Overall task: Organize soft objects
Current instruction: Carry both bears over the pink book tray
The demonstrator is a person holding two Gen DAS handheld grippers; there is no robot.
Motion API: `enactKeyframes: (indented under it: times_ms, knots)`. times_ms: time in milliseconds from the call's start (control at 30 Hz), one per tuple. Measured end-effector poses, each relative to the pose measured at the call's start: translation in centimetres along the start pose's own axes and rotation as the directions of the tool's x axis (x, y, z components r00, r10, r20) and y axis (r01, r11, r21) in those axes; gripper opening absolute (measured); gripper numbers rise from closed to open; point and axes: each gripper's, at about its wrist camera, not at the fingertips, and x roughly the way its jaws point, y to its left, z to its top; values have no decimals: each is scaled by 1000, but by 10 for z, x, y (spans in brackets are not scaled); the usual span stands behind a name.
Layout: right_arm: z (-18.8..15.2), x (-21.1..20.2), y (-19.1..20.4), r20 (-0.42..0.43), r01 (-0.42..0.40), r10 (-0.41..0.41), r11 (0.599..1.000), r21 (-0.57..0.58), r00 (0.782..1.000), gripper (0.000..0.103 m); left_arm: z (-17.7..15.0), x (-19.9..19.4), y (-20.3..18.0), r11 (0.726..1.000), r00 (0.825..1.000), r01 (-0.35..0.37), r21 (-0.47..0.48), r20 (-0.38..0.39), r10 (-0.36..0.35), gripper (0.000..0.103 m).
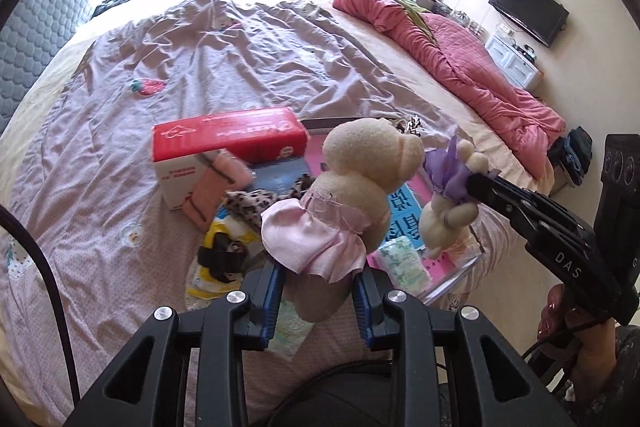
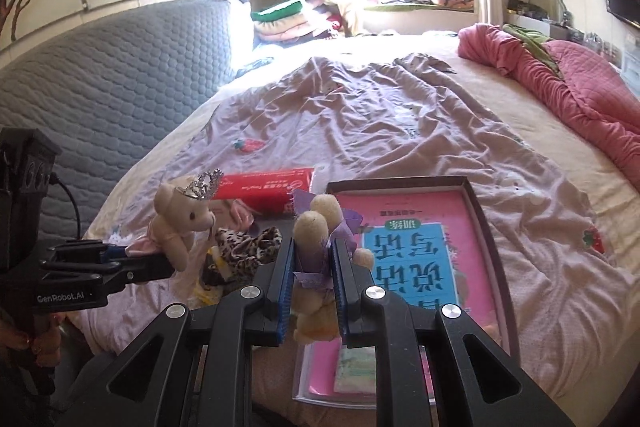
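My left gripper (image 1: 318, 277) is shut on a cream teddy bear in a pink dress (image 1: 352, 187), held above the bed; it also shows in the right wrist view (image 2: 176, 227) with a silver crown. My right gripper (image 2: 314, 255) is shut on a cream teddy bear in a purple dress (image 2: 316, 247), which also shows in the left wrist view (image 1: 448, 195). A leopard-print cloth (image 1: 252, 201), a pink towel (image 1: 212, 187) and small soft packets (image 1: 400, 263) lie below on the bed.
A red and white box (image 1: 228, 143) stands behind the pile. A shallow tray (image 2: 484, 223) holds a pink and blue book (image 2: 408, 247). A rumpled lilac sheet (image 1: 240, 59) covers the bed, with a pink quilt (image 1: 460, 67) on the right and a grey headboard (image 2: 100, 99) on the left.
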Motion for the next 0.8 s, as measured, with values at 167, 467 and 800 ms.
enactKeyframes:
  times_ms: [167,467,800]
  knots:
    - [-1,-11,-15,23,21,-21,1000,22,1000,18,3,5,-22,999,1000,11,36,-6,-10,32]
    - [-13,-17,-38,20,50,-51,997,58,999,18,3,25,-57,996,999,23,90,-46,-18,31]
    - [-34,-6,-59,-33,66,-64,995,78,997,18,2,64,-90,991,994,19,129,-113,-4,32]
